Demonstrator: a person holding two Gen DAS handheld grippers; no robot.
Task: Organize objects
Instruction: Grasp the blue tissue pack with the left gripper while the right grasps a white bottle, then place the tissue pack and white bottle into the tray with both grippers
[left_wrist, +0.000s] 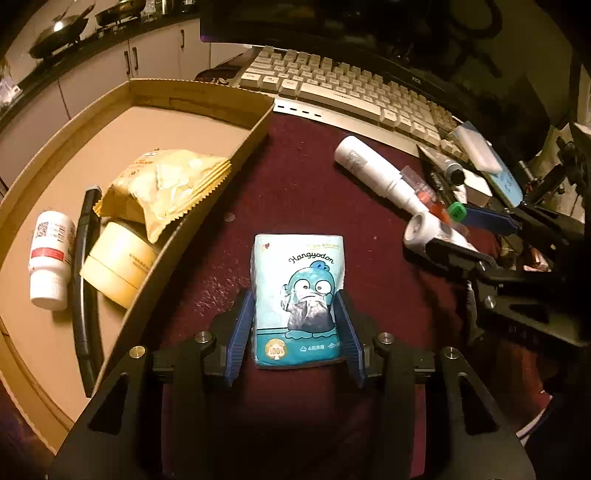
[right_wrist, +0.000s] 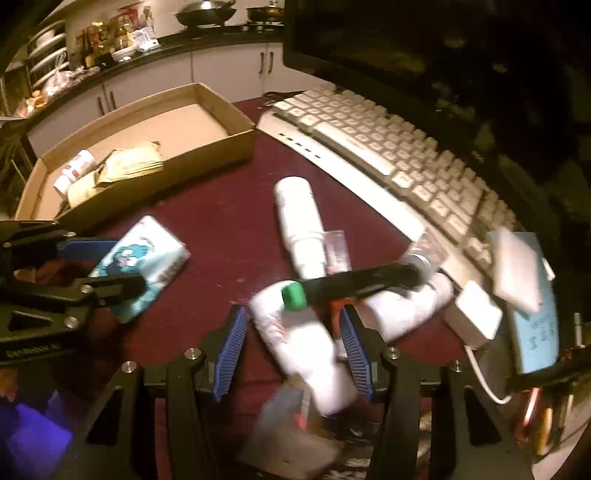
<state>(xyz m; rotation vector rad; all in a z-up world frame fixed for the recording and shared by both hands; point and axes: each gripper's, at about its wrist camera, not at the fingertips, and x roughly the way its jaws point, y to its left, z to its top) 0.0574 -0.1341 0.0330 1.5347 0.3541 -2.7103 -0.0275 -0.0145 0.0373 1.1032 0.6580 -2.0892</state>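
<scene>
A blue cartoon tissue pack (left_wrist: 298, 301) lies on the dark red desk mat between the blue pads of my left gripper (left_wrist: 295, 295); the pads stand beside its edges with thin gaps, jaws open. The pack also shows in the right wrist view (right_wrist: 142, 260). My right gripper (right_wrist: 293, 317) is open around a white bottle (right_wrist: 306, 336) lying among clutter; a green cap (right_wrist: 294, 295) and a black object (right_wrist: 362, 282) lie across it. A cardboard box (left_wrist: 242, 146) on the left holds a snack bag (left_wrist: 162, 188), a white pill bottle (left_wrist: 50, 254) and a cream jar (left_wrist: 118, 264).
A white keyboard (left_wrist: 354, 92) and a monitor stand behind. A large white bottle (left_wrist: 373, 171) lies on the mat. A tube, a blue card (right_wrist: 535, 321), a white charger (right_wrist: 474, 314) and small items crowd the right side. Kitchen counters lie beyond.
</scene>
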